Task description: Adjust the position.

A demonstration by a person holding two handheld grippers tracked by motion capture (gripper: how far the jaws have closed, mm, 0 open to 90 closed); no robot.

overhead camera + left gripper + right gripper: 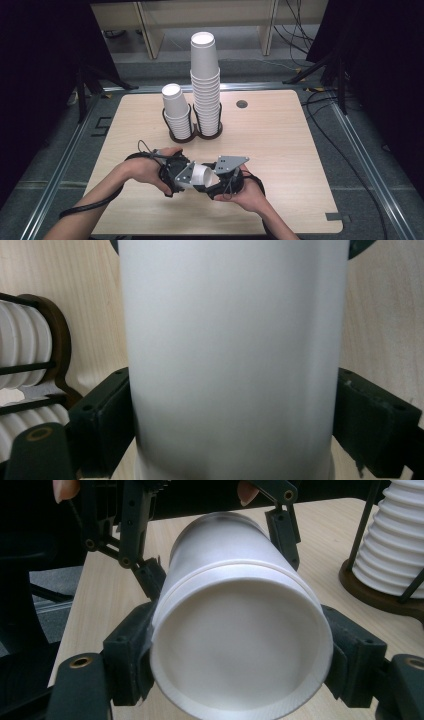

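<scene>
A white paper cup [202,174] lies on its side just above the front of the wooden table [285,145], held between both grippers. My left gripper [194,177] comes from the left, and its pads [107,415] lie against the cup's narrow end [235,340] with no gap showing. My right gripper [211,179] comes from the right, shut on the cup near its rim. In the right gripper view the cup's open mouth [240,650] faces the camera, the right gripper [240,662] clamps both sides, and the left gripper's fingers [150,577] flank the far end.
A dark two-ring wire holder [196,134] stands at mid-table. Its right ring carries a tall stack of white cups [205,85], its left ring a short stack [176,112]. A round grommet hole [242,104] sits behind them. Dark frames and cables surround the table.
</scene>
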